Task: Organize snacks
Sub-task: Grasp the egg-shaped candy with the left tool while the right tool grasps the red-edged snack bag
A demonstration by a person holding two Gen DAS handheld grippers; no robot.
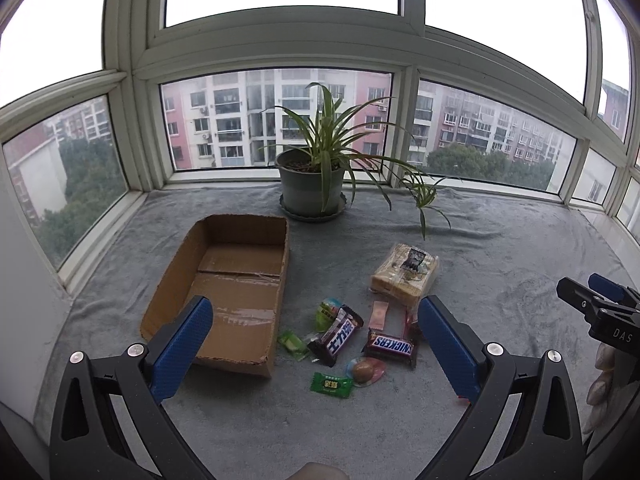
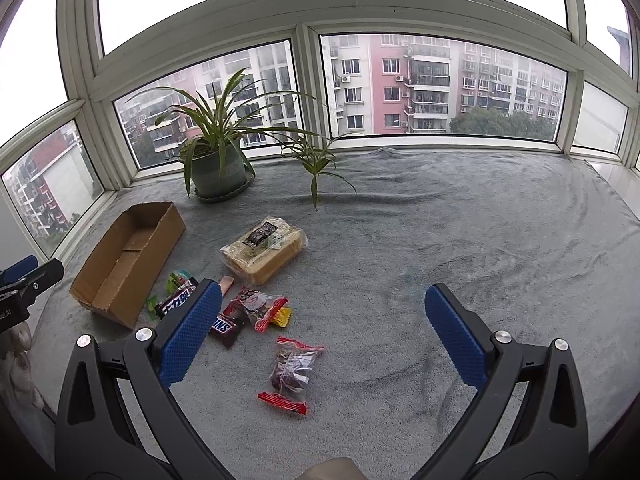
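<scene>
An open, empty cardboard box (image 1: 236, 280) lies on the grey cloth; it also shows in the right wrist view (image 2: 124, 260). To its right lie several snacks: a Snickers bar (image 1: 390, 347), a dark purple bar (image 1: 336, 335), a green candy (image 1: 331, 385), a round brown sweet (image 1: 365, 370) and a wrapped bread pack (image 1: 404, 274). The right wrist view adds a red-ended clear packet (image 2: 290, 372) and the bread pack (image 2: 264, 254). My left gripper (image 1: 316, 322) is open and empty above the candies. My right gripper (image 2: 324, 308) is open and empty, right of the pile.
A potted spider plant (image 1: 312, 184) stands at the back by the window, with a trailing shoot (image 1: 424, 196) over the cloth. Window frames bound the ledge on the left and far sides. The grey cloth (image 2: 460, 232) stretches to the right.
</scene>
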